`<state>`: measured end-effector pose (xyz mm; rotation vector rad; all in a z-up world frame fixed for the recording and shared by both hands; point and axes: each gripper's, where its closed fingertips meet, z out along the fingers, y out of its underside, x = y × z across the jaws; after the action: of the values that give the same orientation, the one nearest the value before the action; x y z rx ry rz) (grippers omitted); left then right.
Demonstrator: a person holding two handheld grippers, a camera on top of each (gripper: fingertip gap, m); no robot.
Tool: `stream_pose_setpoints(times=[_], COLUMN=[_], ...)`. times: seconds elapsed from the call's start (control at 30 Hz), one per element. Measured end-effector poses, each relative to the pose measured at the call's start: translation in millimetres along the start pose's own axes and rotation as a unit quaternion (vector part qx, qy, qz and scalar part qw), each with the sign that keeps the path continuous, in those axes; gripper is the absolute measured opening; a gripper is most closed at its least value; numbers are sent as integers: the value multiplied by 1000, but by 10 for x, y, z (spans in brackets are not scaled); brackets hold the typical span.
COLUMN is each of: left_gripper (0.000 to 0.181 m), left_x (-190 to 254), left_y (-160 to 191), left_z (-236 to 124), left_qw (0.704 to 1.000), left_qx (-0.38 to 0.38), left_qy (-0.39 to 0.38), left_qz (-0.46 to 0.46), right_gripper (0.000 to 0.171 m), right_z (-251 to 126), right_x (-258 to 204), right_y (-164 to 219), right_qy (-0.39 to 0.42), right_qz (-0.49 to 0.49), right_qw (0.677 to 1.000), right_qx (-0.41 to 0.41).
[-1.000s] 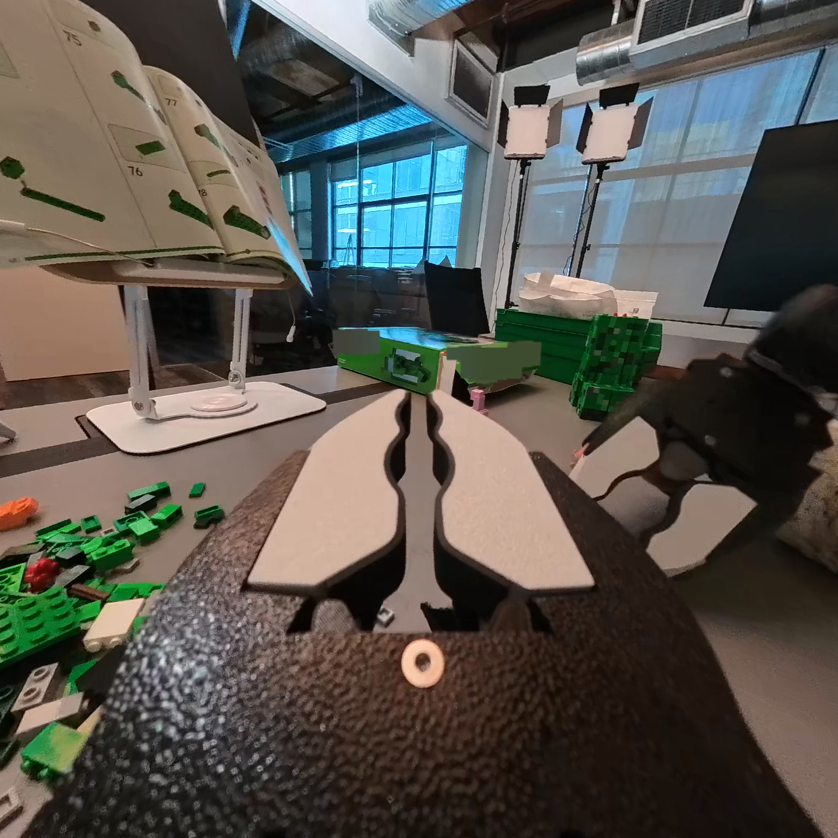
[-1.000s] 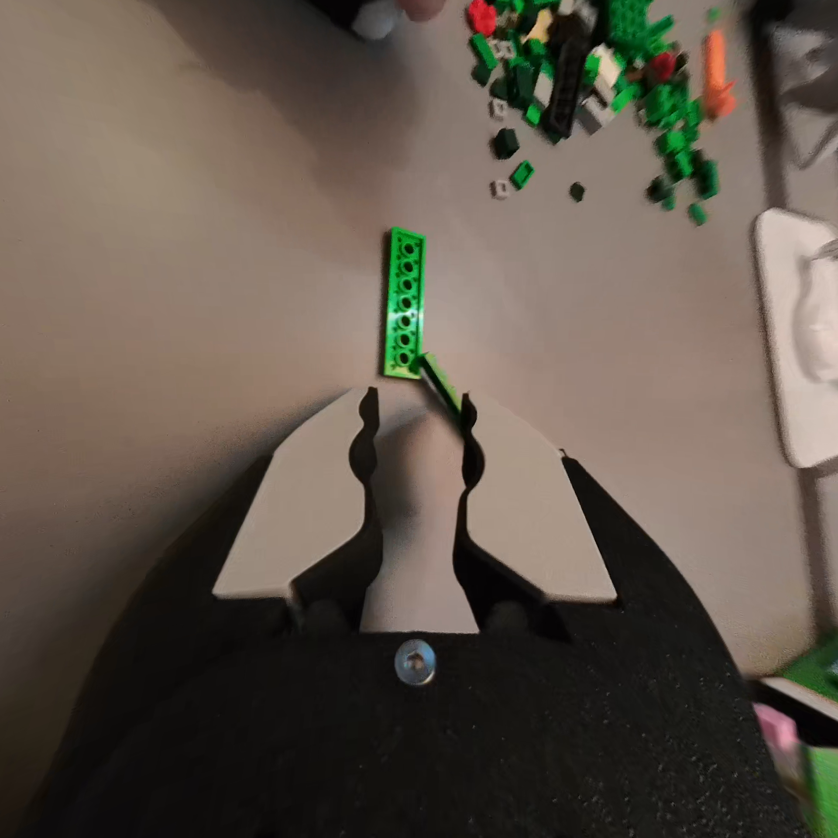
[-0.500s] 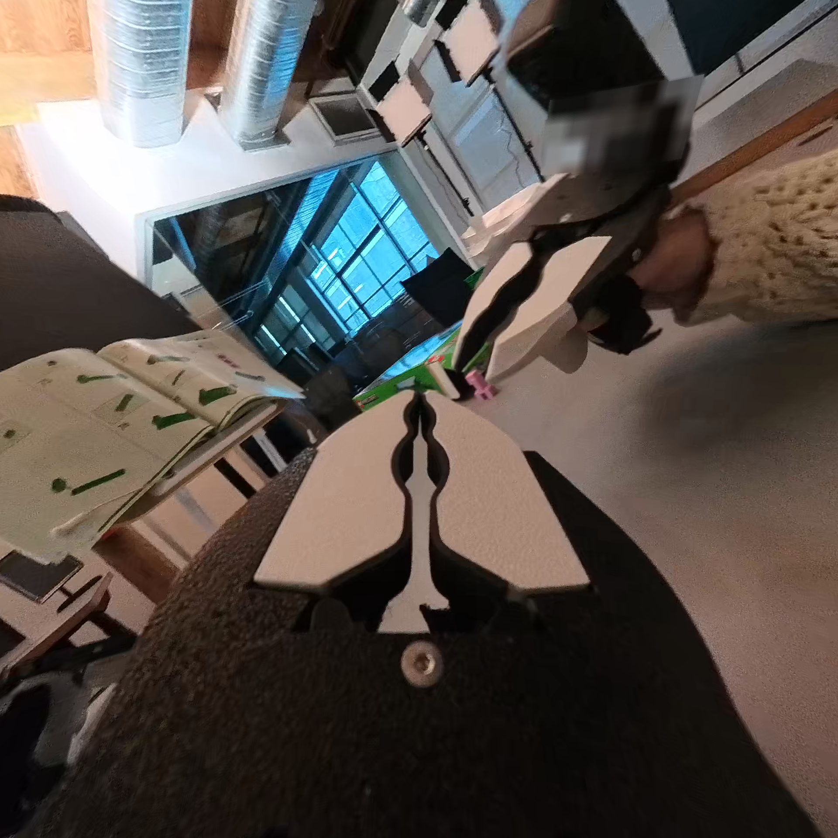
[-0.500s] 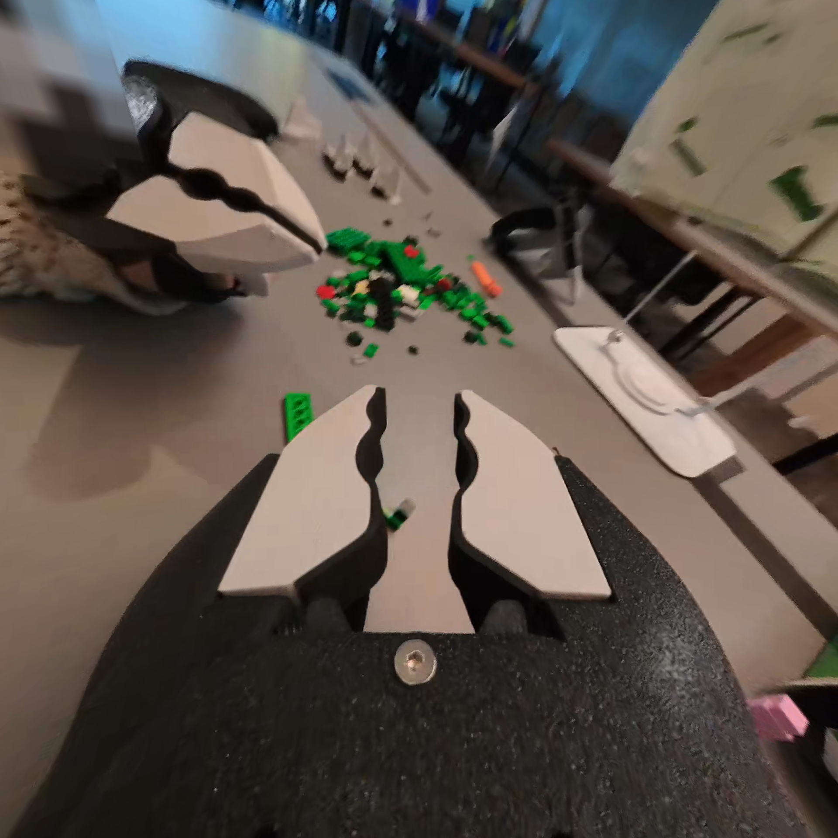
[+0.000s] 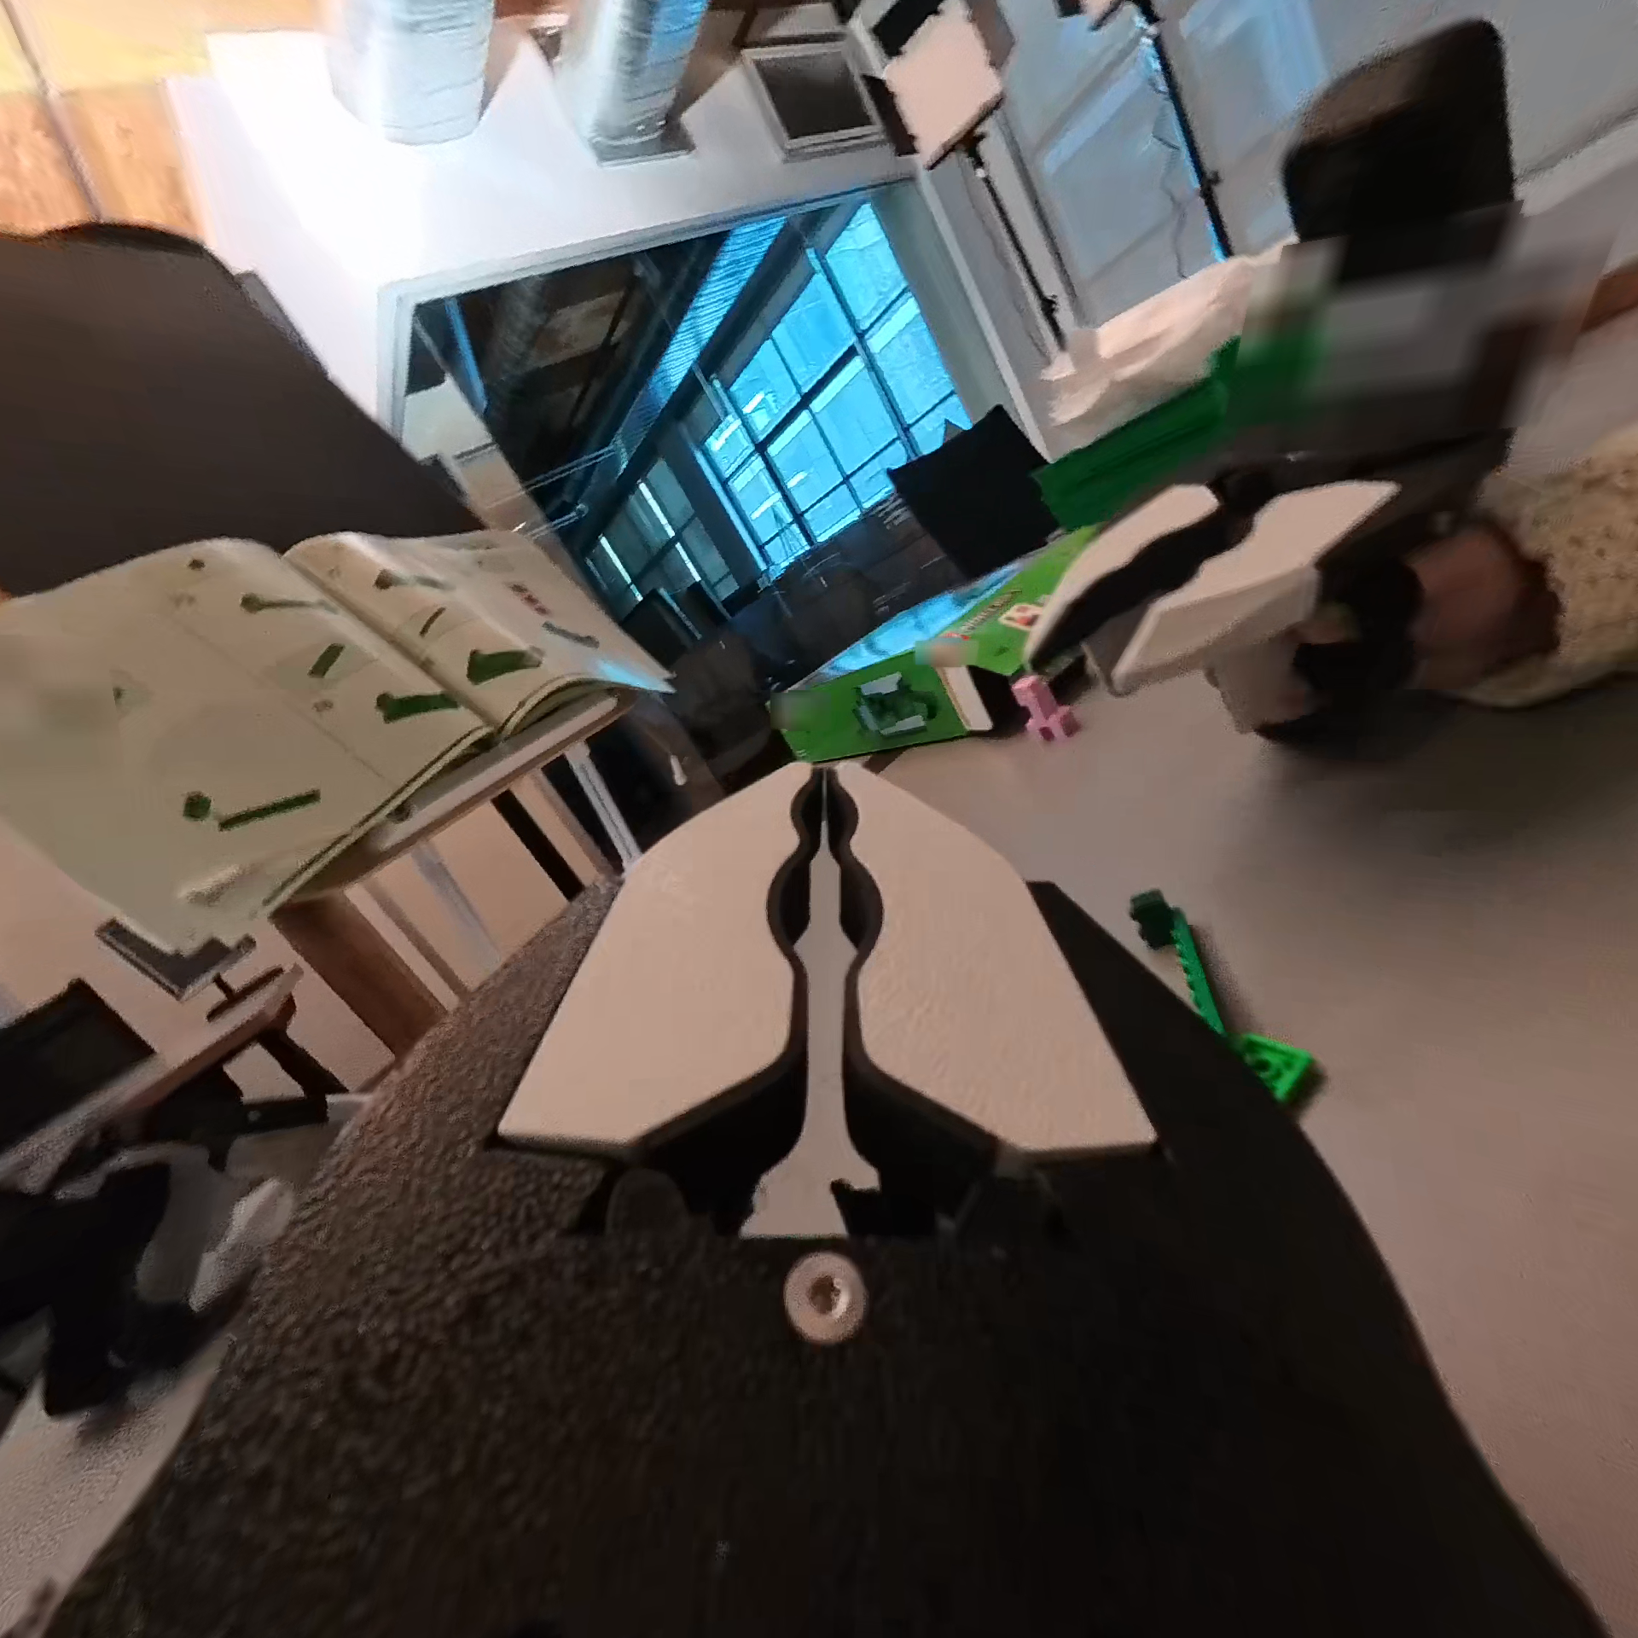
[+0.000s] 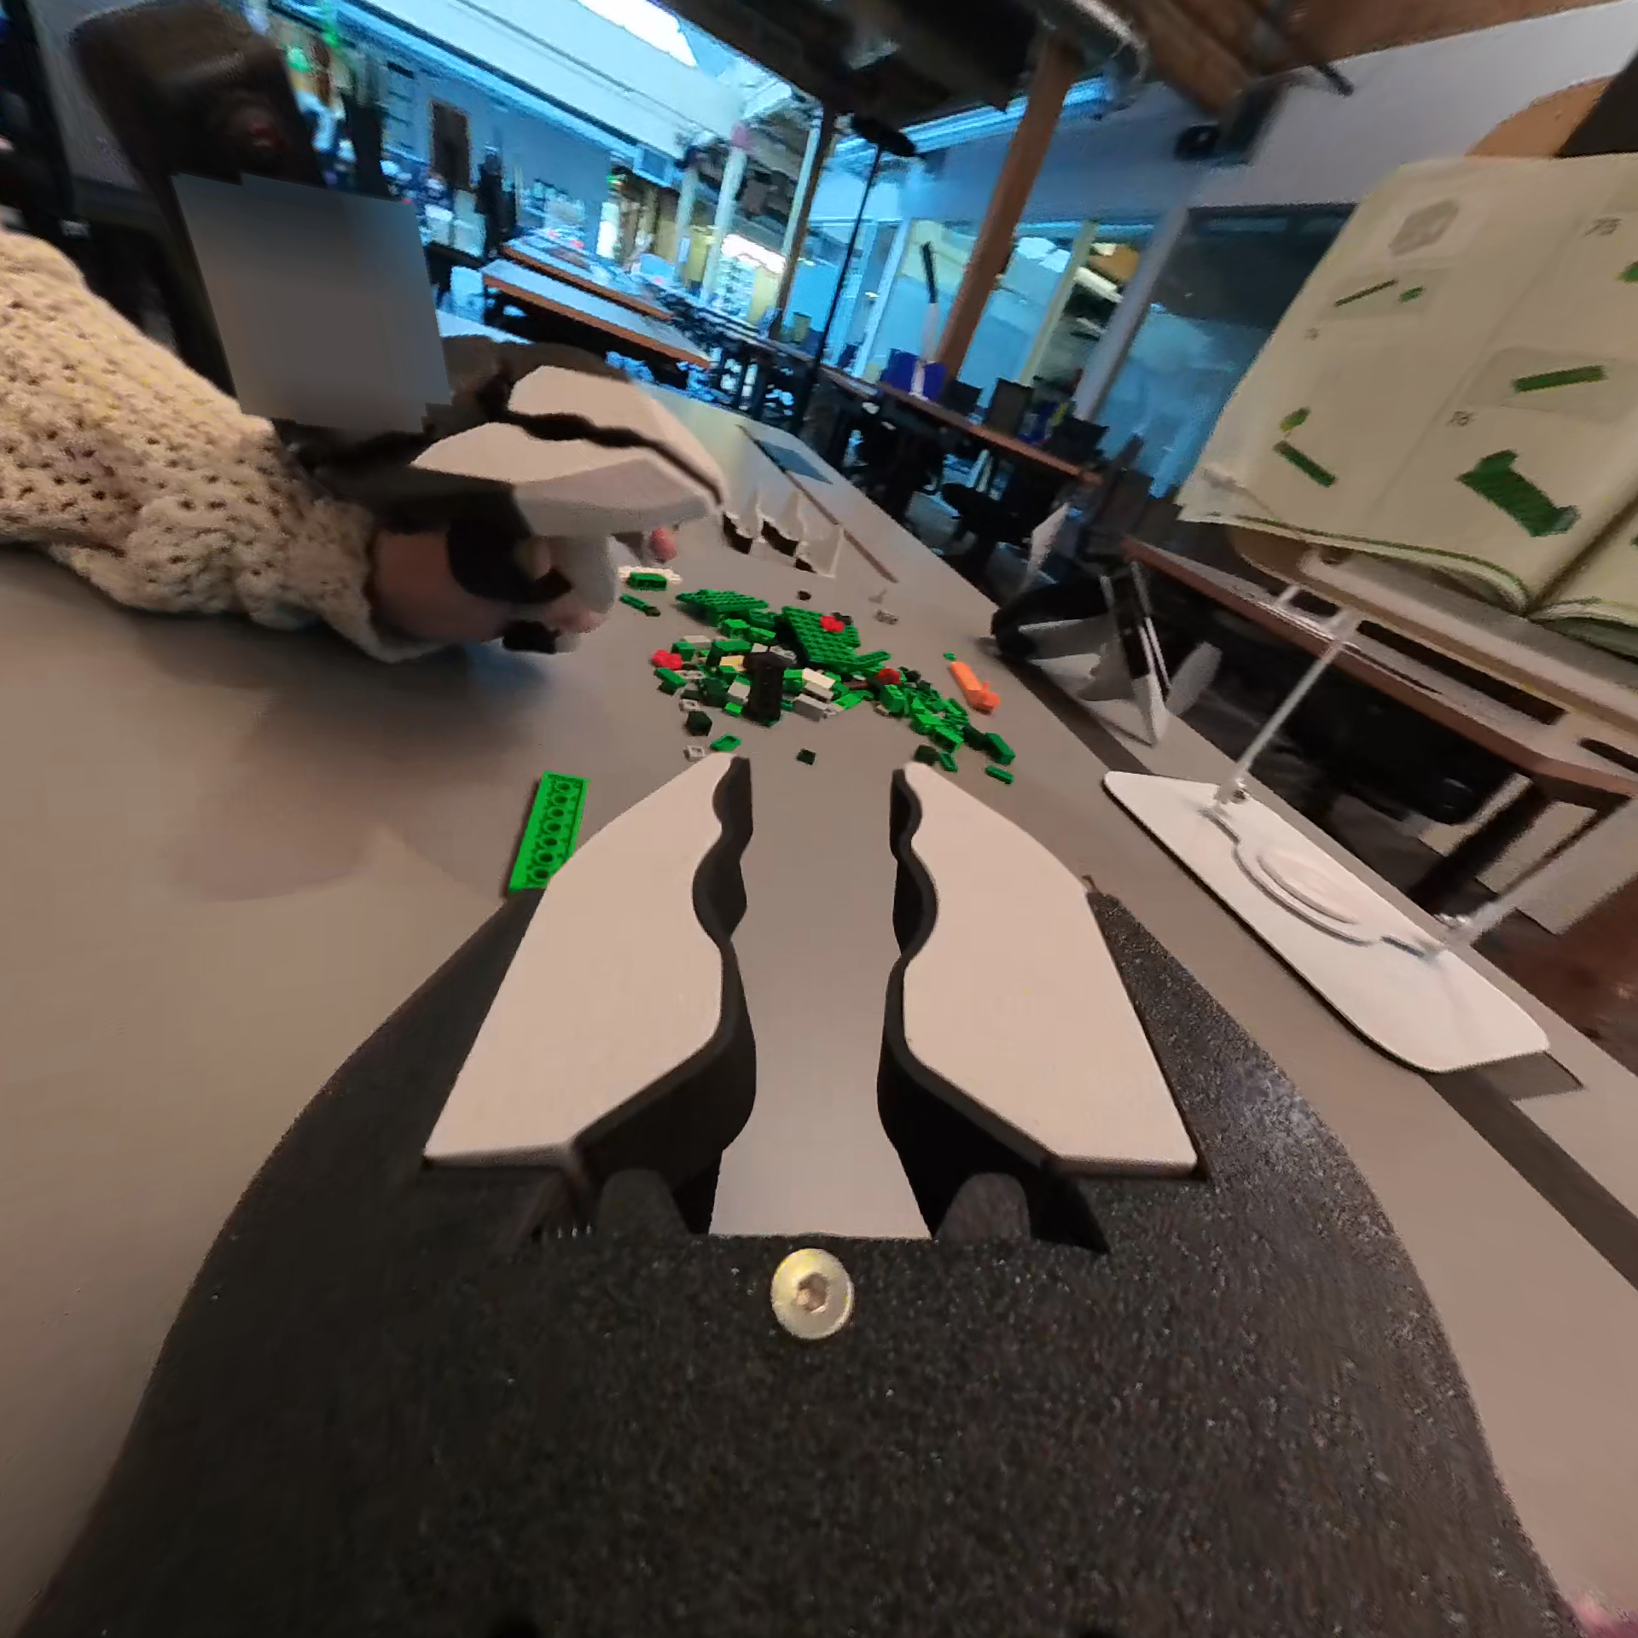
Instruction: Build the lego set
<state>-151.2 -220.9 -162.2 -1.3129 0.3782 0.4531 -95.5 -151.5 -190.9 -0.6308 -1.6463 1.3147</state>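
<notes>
A long bright green plate (image 6: 549, 833) lies flat on the grey table (image 6: 222, 798), just left of my right gripper (image 6: 820, 771), which is open and empty above the table. In the left wrist view the same plate (image 5: 1188, 966) lies right of my left gripper (image 5: 824, 780), with a small green piece (image 5: 1276, 1064) at its near end. The left gripper is shut and empty, tilted up off the table. It also shows in the right wrist view (image 6: 567, 461), held by a hand in a cream knit sleeve. A pile of loose green, black, white and red bricks (image 6: 798, 665) lies beyond the right gripper.
The open instruction booklet (image 6: 1462, 399) sits on a stand with a white base (image 6: 1329, 931) at the right. An orange piece (image 6: 971, 687) lies by the pile. A green box (image 5: 886, 700) and a pink piece (image 5: 1046, 709) are farther along the table.
My right gripper rose from looking down at the green plate and now points along the table, open. My left gripper closed its narrow gap and tilted upward.
</notes>
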Motion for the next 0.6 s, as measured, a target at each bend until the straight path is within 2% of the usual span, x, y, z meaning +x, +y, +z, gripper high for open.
stream_pose_setpoints(times=[0.03, 0.17, 0.27, 0.37, 0.6], left_gripper=[0, 1, 1, 0, 0], left_x=[-59, -262, -318, -306, -263], left_y=[19, 97, 136, 146, 174], left_z=[23, 80, 116, 157, 205], left_qw=[1000, 996, 994, 993, 993], left_qx=[-2, -8, -14, -15, -26], left_qy=[-13, -59, -76, -78, -75], left_qz=[-19, -70, -79, -90, -84], right_gripper=[29, 26, 22, 22, 24], right_z=[10, 21, -22, -38, 15], right_x=[2, -48, -171, -258, -358], right_y=[22, 54, 68, 213, 624], right_qy=[-16, -101, -207, -281, -333], right_qz=[-2, 22, 73, 102, 81], right_qw=[1000, 995, 975, 952, 914], right_qx=[-1, 3, -7, -72, -217])
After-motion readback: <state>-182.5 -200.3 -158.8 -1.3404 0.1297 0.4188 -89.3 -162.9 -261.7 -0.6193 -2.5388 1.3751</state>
